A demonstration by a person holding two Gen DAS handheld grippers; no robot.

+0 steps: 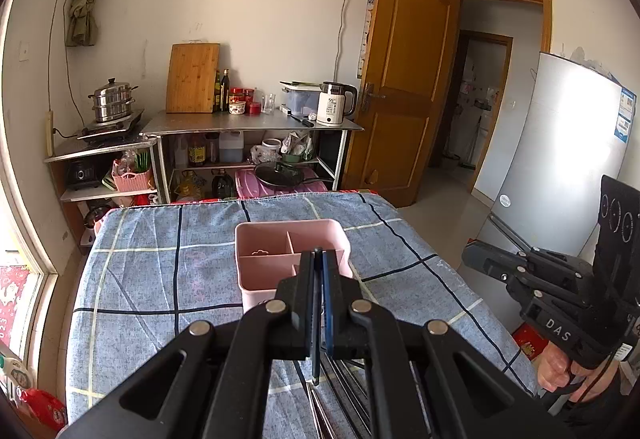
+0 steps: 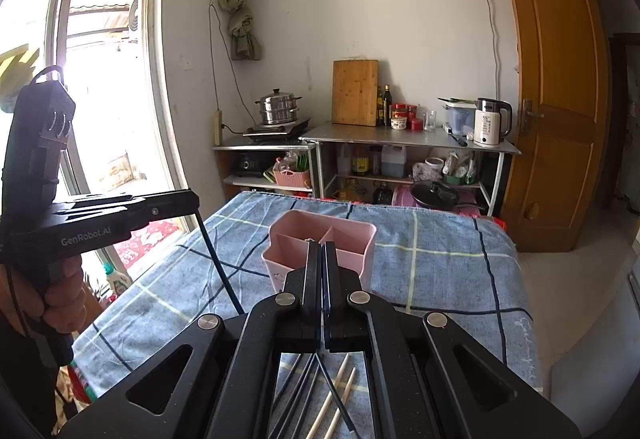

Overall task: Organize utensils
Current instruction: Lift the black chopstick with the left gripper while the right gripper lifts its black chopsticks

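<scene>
right wrist: jaws pinch black chopstick (image 2: pixel 332 385)

You are working with two matte black grippers, the left gripper (image 1: pixel 319 259) showing silver pivot rivets and a blue-lined finger, the right gripper (image 2: pixel 322 251) matching it, their pistol-grip bodies wearing white "GenRobot.AI" and "DAS" lettering and trailing thin black cables

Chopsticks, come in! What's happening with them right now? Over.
Left tongs shut on a black chopstick. Right tongs shut on another. Pink holder ahead, looks empty. Path clear.
</scene>
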